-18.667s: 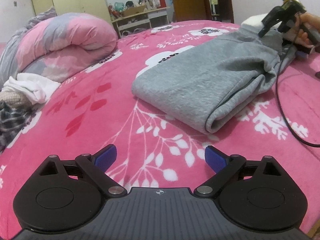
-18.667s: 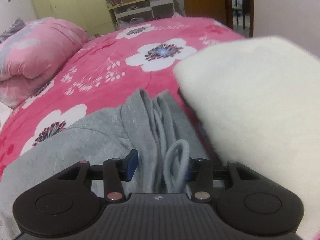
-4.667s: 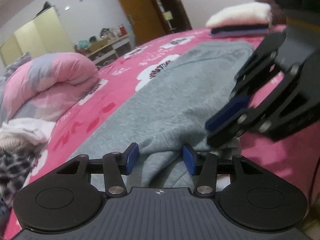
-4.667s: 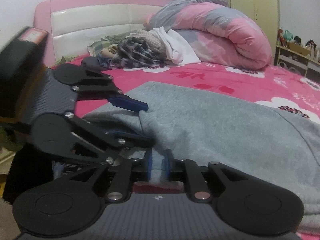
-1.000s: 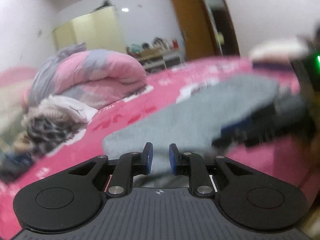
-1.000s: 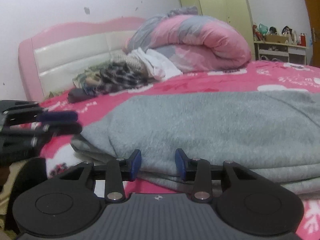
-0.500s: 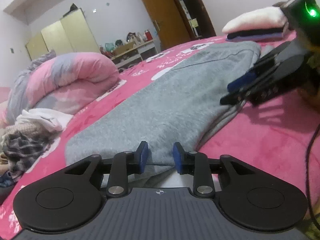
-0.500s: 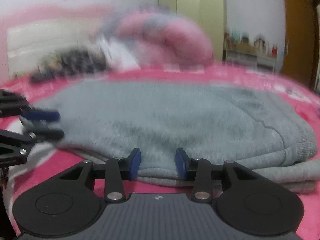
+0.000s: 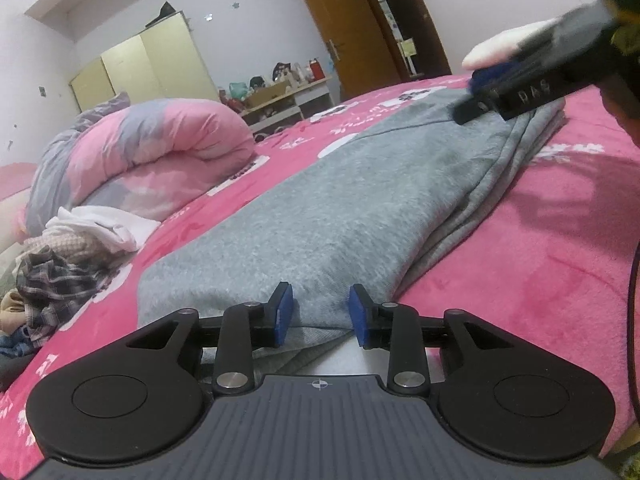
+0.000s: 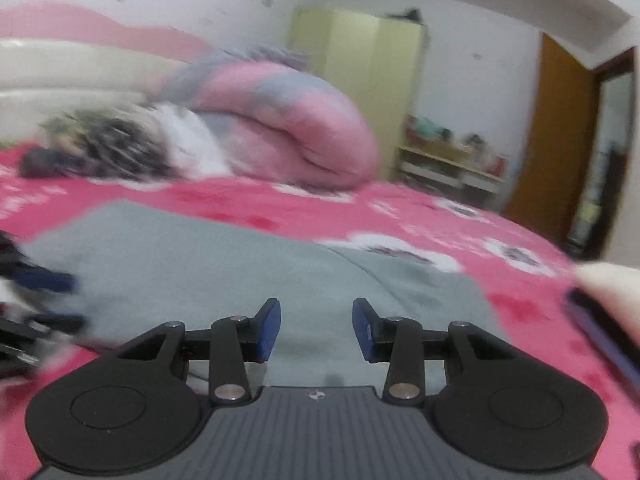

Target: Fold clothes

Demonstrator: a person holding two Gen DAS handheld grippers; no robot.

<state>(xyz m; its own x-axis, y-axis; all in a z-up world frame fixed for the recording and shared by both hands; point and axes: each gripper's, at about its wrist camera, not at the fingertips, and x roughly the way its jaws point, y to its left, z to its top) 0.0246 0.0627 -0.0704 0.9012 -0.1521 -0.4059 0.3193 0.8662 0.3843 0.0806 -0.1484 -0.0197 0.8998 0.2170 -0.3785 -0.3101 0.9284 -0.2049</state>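
Across the pink floral blanket (image 9: pixel 540 264) lies the grey garment (image 9: pixel 340 208), folded lengthwise into a long band with layered edges along its near side. My left gripper (image 9: pixel 320 314) sits at the band's near end; its jaws have just been opening, the blue pads now stand spread either side of the cloth edge and, as far as I can tell, are not pressing it. My right gripper (image 10: pixel 316 330) hovers over the far end, jaws spread with nothing pinched; that view is blurred.

I judge 1 fold done and released, with the next being a crosswise fold: both of my grippers need to bite a corner of 1 end through all layers, lift, and carry it over to the other end.

Open blanket lies right of the garment. The loose clothes pile (image 9: pixel 60 276) and rolled duvet (image 9: pixel 152 156) sit well apart leftward; a folded stack (image 10: pixel 608 292) lies near the far end.
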